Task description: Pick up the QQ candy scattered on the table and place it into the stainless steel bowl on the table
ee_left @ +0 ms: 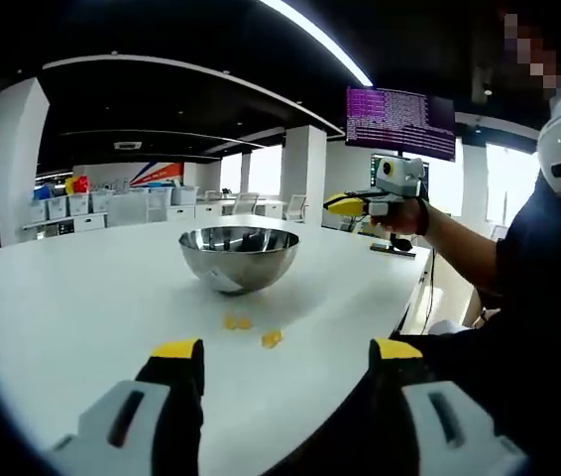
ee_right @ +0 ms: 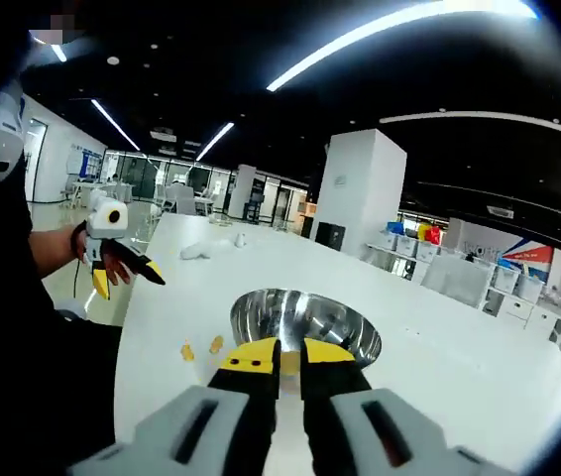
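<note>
My left gripper (ee_left: 285, 359) gapes above two candies (ee_left: 251, 330); my right gripper (ee_right: 280, 359) hangs nearly closed over the bowl (ee_right: 305, 319); whether it grips anything, I cannot tell.

Opposed views, shared bowl (ee_left: 239, 255) between

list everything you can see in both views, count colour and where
stainless steel bowl: 1, shiny silver, on the white table, past the candies in the left gripper view
QQ candy: 2 pieces showing, yellow-orange, on the table just in front of the bowl
table: 1, white, long
small white things: a few, far end of the table, too small to name
monitor: 1, dark screen with purple text, beyond the table
storage bins: several, white, on shelves at the back
left gripper: yellow-tipped black jaws, wide apart, low over the table edge
right gripper: yellow-tipped jaws, close together, in front of the bowl
person's hand: holding the right gripper
</note>
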### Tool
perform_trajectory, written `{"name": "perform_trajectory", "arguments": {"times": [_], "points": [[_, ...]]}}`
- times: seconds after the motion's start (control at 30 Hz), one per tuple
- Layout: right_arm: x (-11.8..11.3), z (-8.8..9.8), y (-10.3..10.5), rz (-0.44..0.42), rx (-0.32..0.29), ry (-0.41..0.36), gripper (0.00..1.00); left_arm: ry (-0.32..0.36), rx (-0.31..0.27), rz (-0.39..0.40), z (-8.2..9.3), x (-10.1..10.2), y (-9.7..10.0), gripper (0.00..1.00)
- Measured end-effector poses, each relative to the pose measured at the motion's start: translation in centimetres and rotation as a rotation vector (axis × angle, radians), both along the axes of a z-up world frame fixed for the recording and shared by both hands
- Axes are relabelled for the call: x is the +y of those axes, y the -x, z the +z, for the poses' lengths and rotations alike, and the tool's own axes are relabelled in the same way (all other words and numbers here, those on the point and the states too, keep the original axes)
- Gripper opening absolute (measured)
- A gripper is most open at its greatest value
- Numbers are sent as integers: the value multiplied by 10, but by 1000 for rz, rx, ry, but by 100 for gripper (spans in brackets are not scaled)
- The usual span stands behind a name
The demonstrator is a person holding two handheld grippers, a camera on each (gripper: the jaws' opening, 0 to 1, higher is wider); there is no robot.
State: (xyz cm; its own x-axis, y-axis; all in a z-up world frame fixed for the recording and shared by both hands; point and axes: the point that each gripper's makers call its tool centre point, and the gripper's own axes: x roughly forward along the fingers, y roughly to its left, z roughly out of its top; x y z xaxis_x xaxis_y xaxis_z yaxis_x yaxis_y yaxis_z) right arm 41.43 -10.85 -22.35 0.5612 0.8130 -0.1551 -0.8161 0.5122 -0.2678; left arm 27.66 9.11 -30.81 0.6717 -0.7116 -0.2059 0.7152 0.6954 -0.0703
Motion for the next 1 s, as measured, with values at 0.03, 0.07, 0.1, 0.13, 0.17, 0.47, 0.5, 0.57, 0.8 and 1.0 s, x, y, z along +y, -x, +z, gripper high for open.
{"name": "perform_trajectory", "arguments": {"times": [0.03, 0.07, 0.1, 0.13, 0.17, 0.47, 0.5, 0.57, 0.8, 1.0], "points": [[4, 2, -6, 7, -4, 15, 9, 1, 1, 3, -1, 2, 0, 67], [7, 4, -10, 13, 0, 21, 9, 3, 1, 7, -1, 4, -1, 67], [11, 5, -16, 15, 6, 35, 9, 7, 2, 12, -1, 6, -1, 66], [14, 5, -23, 11, 4, 65, 9, 9, 2, 16, -1, 7, -1, 66], [18, 6, -29, 20, -12, 95, 9, 10, 2, 17, -1, 8, 0, 66], [54, -11, -68, 68, -3, 346, 10, 23, 8, 30, -2, 15, -1, 65], [59, -15, -72, 77, 5, 380, 10, 24, 8, 31, -2, 15, -1, 65], [63, -22, -78, 92, 17, 435, 10, 28, 8, 31, -2, 16, -1, 65], [69, -33, -92, 89, 25, 547, 10, 41, 13, 49, -5, 30, -5, 65], [73, -34, -93, 98, 29, 548, 19, 51, 16, 62, -6, 37, -9, 65]]}}
